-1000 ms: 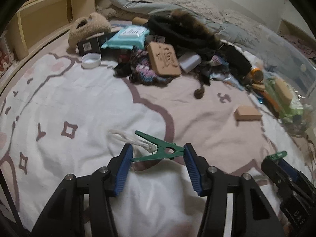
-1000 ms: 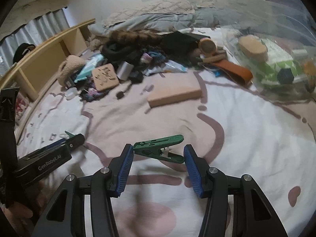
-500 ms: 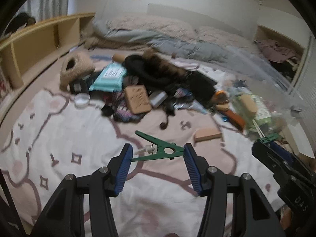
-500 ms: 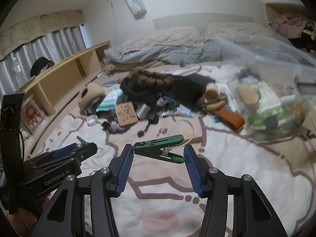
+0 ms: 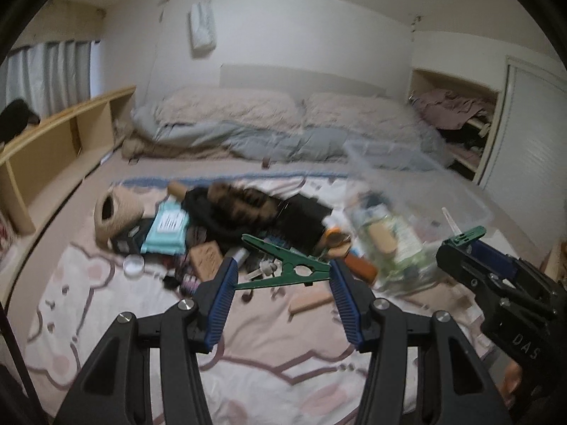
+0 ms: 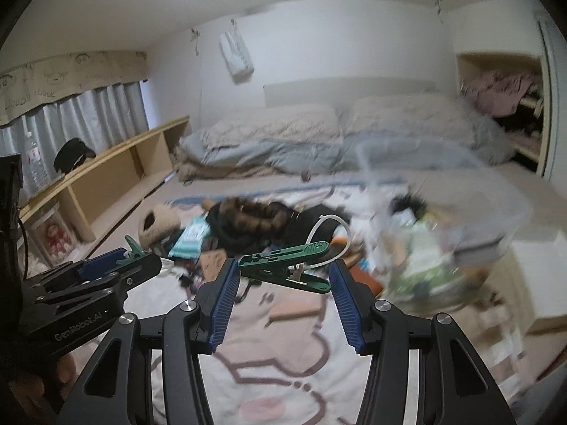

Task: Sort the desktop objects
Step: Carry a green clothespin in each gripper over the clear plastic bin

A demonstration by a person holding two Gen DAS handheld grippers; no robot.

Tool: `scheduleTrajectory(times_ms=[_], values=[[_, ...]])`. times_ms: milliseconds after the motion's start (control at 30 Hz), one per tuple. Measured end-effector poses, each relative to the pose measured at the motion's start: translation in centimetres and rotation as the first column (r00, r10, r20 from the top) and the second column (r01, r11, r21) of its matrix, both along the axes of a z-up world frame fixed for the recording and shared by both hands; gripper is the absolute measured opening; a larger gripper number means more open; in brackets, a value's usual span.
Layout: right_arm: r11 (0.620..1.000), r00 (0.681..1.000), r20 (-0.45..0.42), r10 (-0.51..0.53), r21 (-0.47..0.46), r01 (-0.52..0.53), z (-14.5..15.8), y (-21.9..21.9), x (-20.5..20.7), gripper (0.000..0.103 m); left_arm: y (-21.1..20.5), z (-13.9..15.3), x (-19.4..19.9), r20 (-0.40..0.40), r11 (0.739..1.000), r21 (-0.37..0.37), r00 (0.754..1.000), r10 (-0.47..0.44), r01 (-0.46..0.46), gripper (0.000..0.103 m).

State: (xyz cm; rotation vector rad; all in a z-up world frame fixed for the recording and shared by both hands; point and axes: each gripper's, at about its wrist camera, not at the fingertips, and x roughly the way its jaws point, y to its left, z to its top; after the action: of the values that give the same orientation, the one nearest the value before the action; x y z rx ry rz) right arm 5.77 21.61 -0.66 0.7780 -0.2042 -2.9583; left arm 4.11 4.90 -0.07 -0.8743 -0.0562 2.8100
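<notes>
each gripper pinches a green clothespin, lifted at frame centre.
left gripper (image 5: 281, 276) clamps one clothespin (image 5: 283, 268); right gripper (image 6: 283, 276) clamps the other clothespin (image 6: 285, 264), whose white loop (image 6: 327, 237) only the right view shows.

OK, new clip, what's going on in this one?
A person is sorting clutter off a bed, holding a gripper in each hand. The left gripper is shut on a green clothes peg, and the right gripper is shut on a second green peg with a white loop attached. Both are held above the patterned blanket. A pile of unsorted items lies ahead, with a clear plastic bin already holding some things to the right.
</notes>
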Motion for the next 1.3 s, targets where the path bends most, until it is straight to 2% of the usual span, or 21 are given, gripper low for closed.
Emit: scheduleTrajectory(times_ms=[267,467,667,1067,1167,1300], values=[[1.0,0.998,-0.06,-0.025,0.0,0.025,5.6,1.9,0.8,0.053,2.3,4.9,0.6,-0.058,0.999,0.0,0.997,-0.042,0.042,0.053],[0.999,0.996,-0.07,-0.051,0.004,0.051,7.9,3.1,0.9,0.053,3.8,7.1,-0.1,-0.062,0.997,0.005,0.995,-0.073,0.074,0.053],[0.993,0.99,-0.074,-0.117,0.006,0.118,10.0,5.3,0.5,0.053,5.6,9.9,-1.5,-0.115,0.992,-0.011,0.985,-0.128,0.128,0.053],[0.966,0.963,-0.075,-0.26,-0.026,0.258,11.8,9.2,-2.8,0.053,8.3,13.3,-3.7,-0.188,0.972,-0.022,0.954,-0.234,0.234,0.053],[0.962,0.96,-0.07,-0.272,-0.011,0.271,11.7,9.9,-4.0,0.053,9.3,13.3,-4.8,-0.202,0.97,-0.024,0.95,-0.24,0.24,0.053],[0.959,0.957,-0.067,-0.283,-0.001,0.284,10.9,11.3,-5.7,0.053,10.3,12.6,-7.0,-0.186,0.967,0.019,0.951,-0.248,0.255,0.053]])
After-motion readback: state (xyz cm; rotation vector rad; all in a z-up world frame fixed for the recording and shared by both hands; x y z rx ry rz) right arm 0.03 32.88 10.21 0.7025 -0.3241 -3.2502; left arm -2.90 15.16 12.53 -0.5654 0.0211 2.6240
